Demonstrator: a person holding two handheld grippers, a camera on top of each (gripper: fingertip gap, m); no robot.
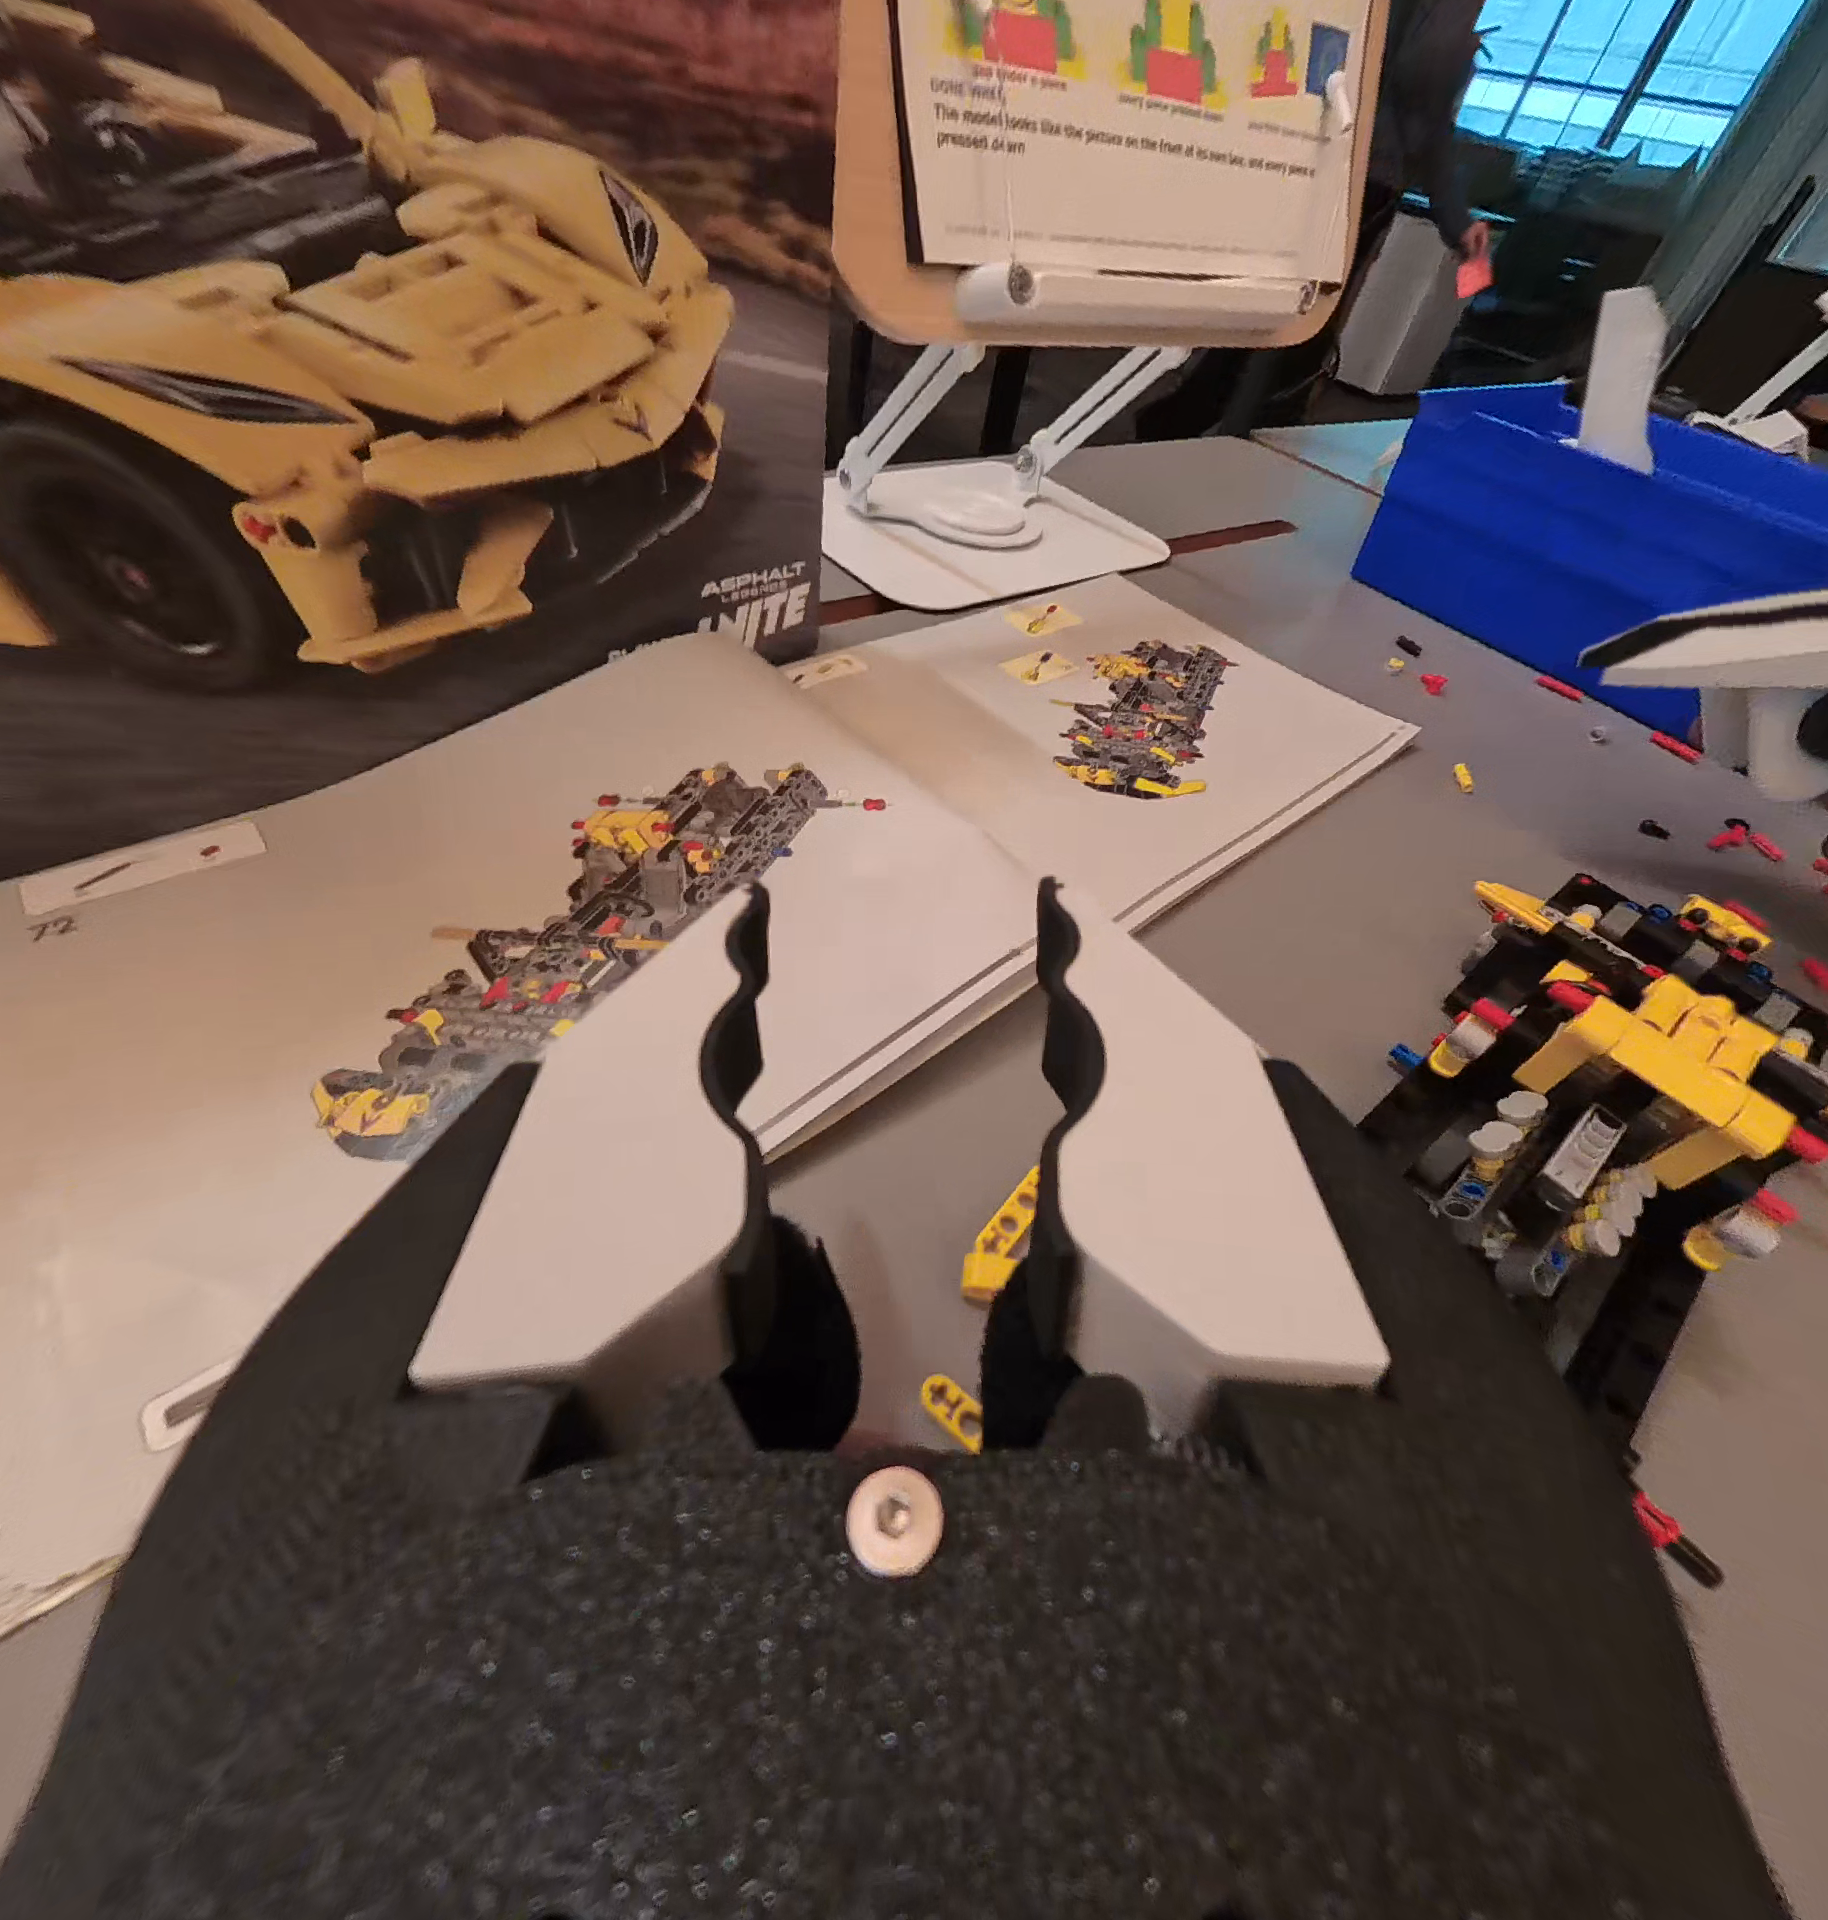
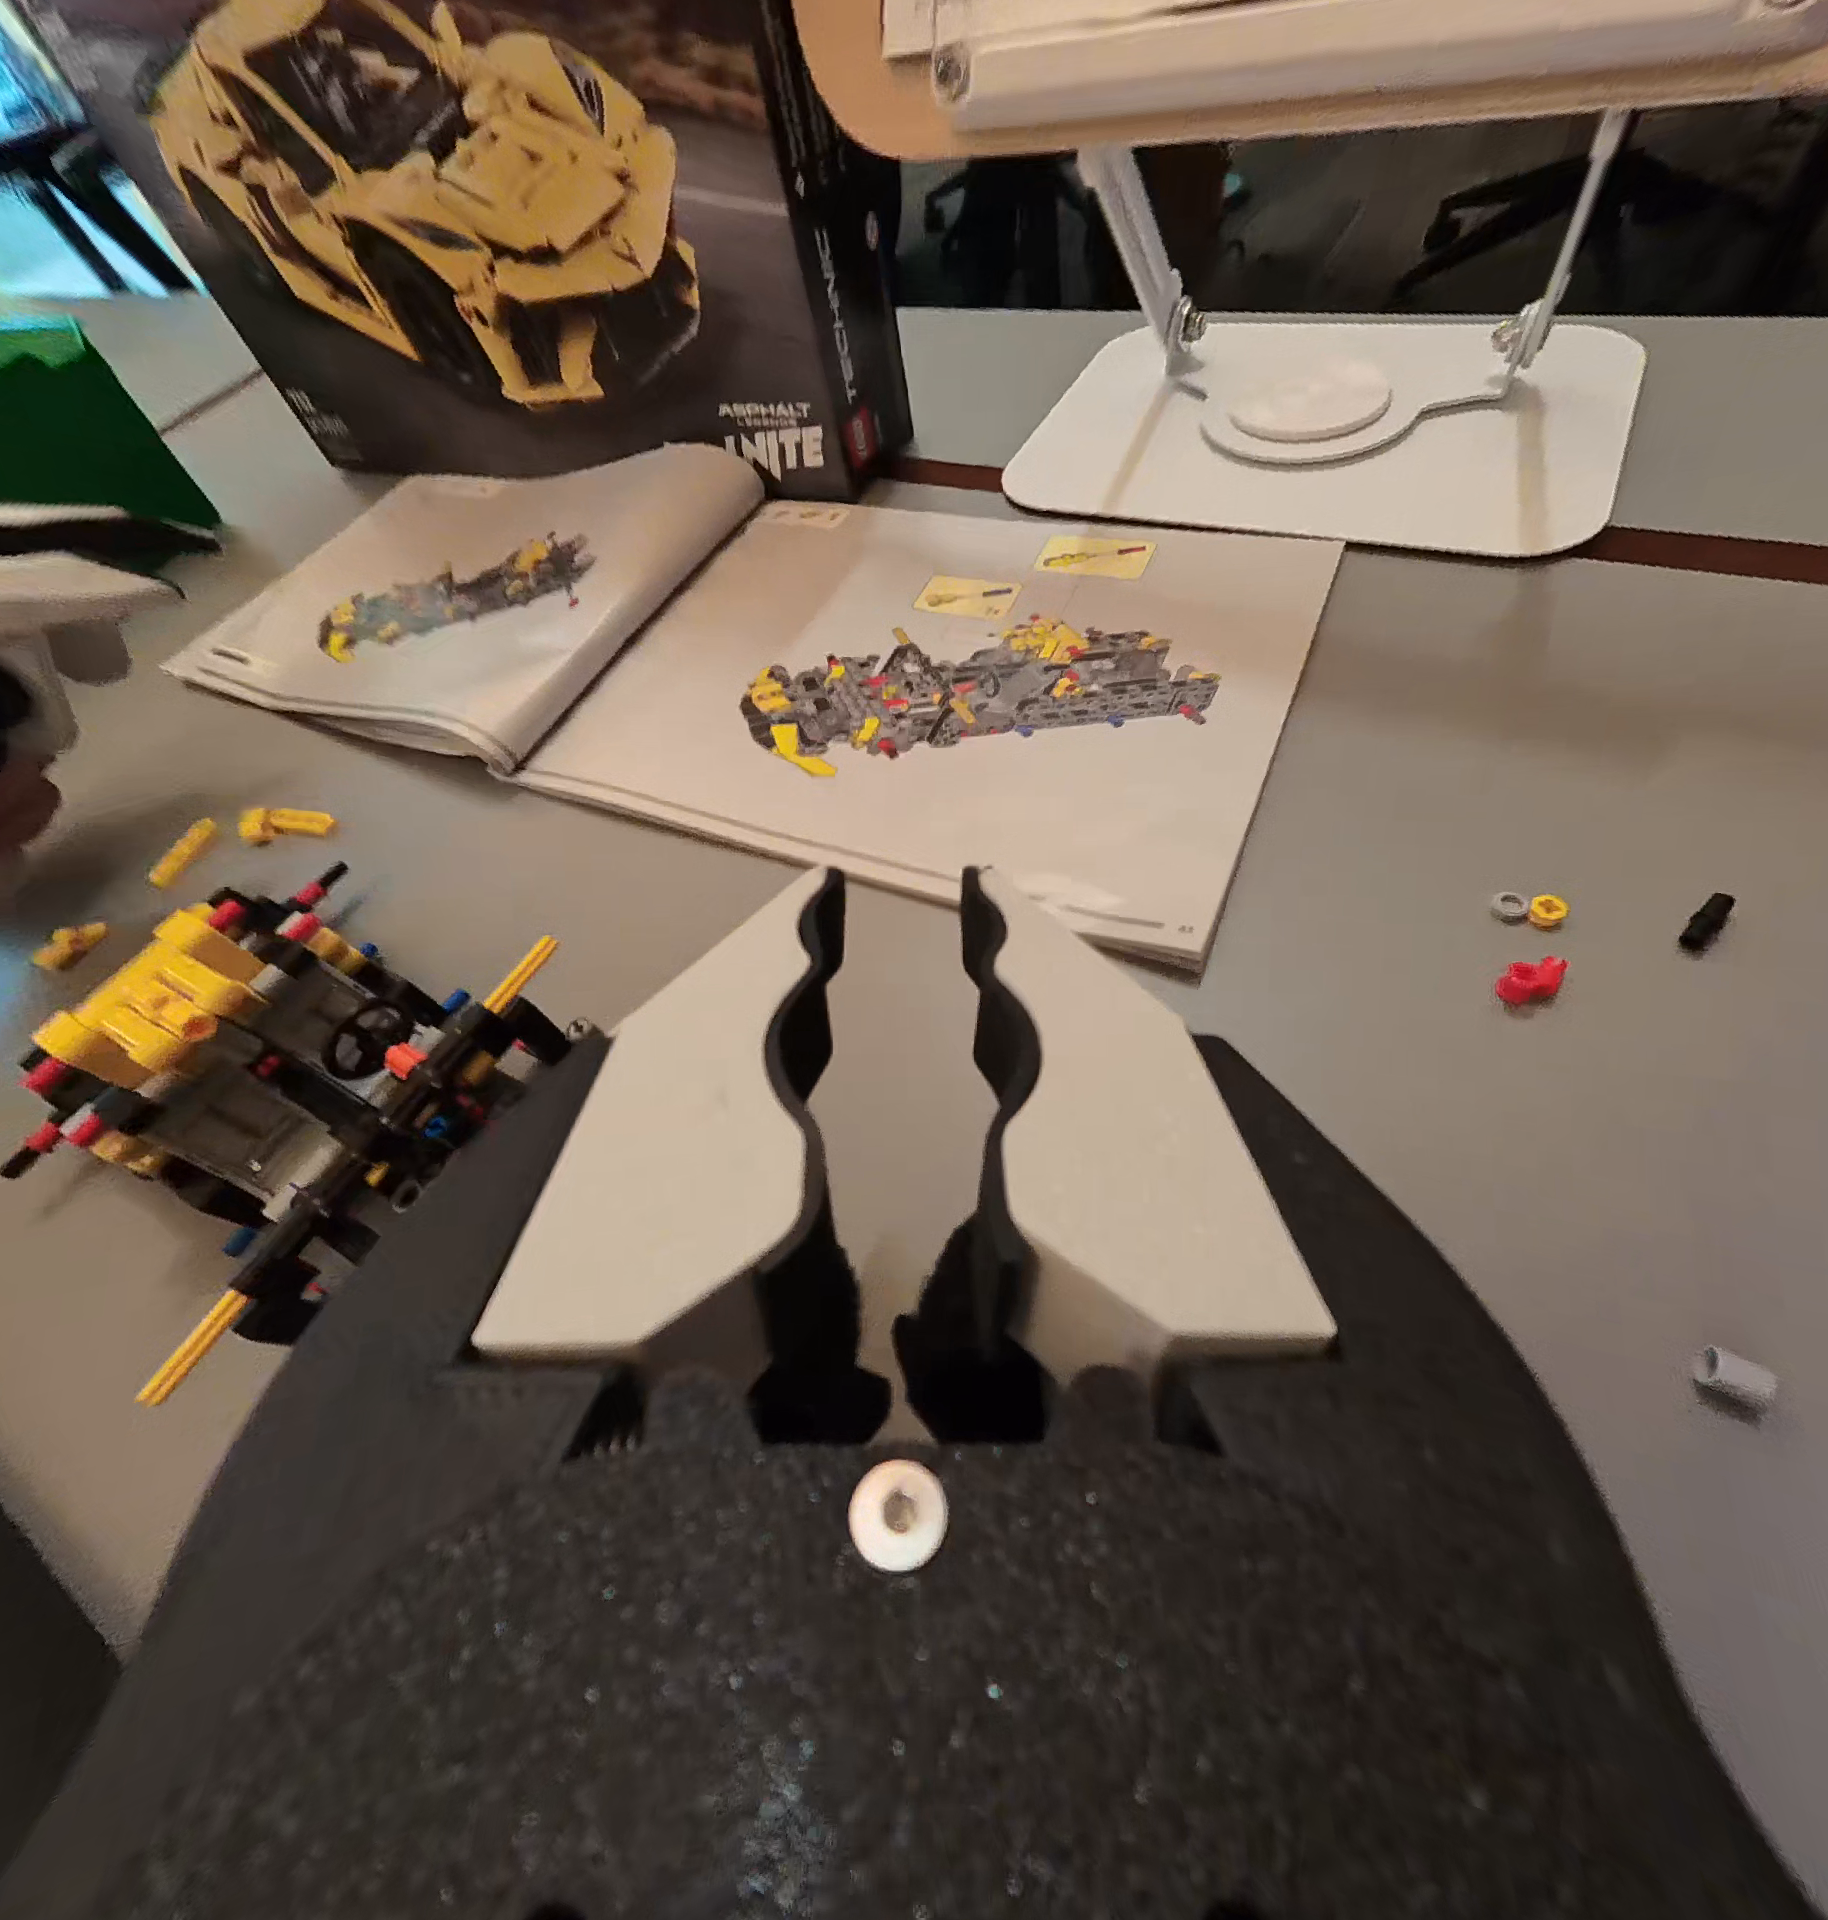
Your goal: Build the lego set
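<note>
While the half-built lego car (image 2: 266,1081) is sitting on the grey table (image 2: 1512,1143) just beside the open instruction booklet (image 2: 889,707), both the left gripper (image 1: 894,914) and right gripper (image 2: 905,883) are hovering near that booklet, jaws parted, gripping nothing

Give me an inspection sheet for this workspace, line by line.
Surface: grey table, seam across the back.
Job's things: half-built model; open manual; set box standing behind.
Clutter: loose pieces scattered, including a red piece, a black pin and a grey sleeve; blue bin.
Grippers: left claw open, empty; right claw open, empty.
Cables: nothing seen.
Surroundings: white document stand; windows, a person at the far back.
</note>
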